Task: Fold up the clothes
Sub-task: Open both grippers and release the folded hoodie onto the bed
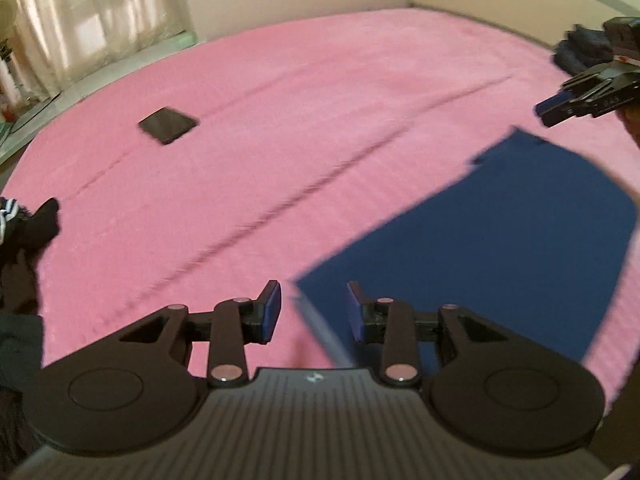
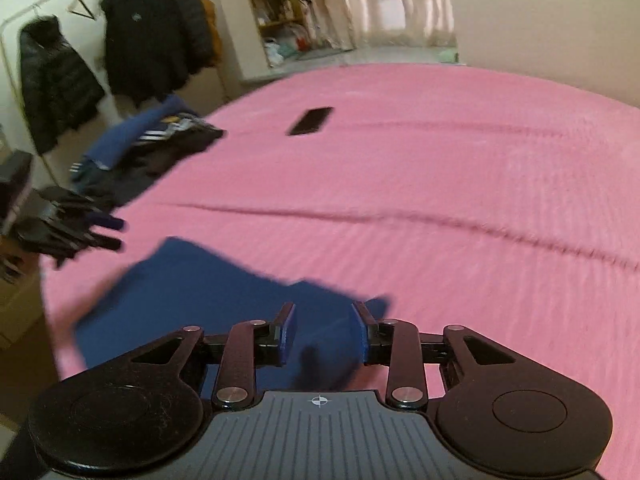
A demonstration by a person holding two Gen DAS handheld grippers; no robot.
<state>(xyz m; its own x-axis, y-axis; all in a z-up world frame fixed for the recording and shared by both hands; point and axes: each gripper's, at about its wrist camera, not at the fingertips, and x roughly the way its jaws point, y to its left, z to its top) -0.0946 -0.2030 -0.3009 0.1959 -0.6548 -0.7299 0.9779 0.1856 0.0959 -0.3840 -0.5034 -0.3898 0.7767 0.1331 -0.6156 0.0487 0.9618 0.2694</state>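
While both tongs (image 1: 314,312) (image 2: 324,334) gape empty, blue garment (image 1: 500,248) lies beneath.

Pale walls, sheer curtains (image 1: 100,12), coat rack (image 2: 120,40), perhaps shelving (image 2: 280,12).

Little can be read. In the left wrist view, pale characters stand on the side of the right gripper (image 1: 550,114) at the far right, too blurred to make out. Each gripper body bears a small round crosshair mark at its near middle, a sign and not lettering. No brand or label shows elsewhere.
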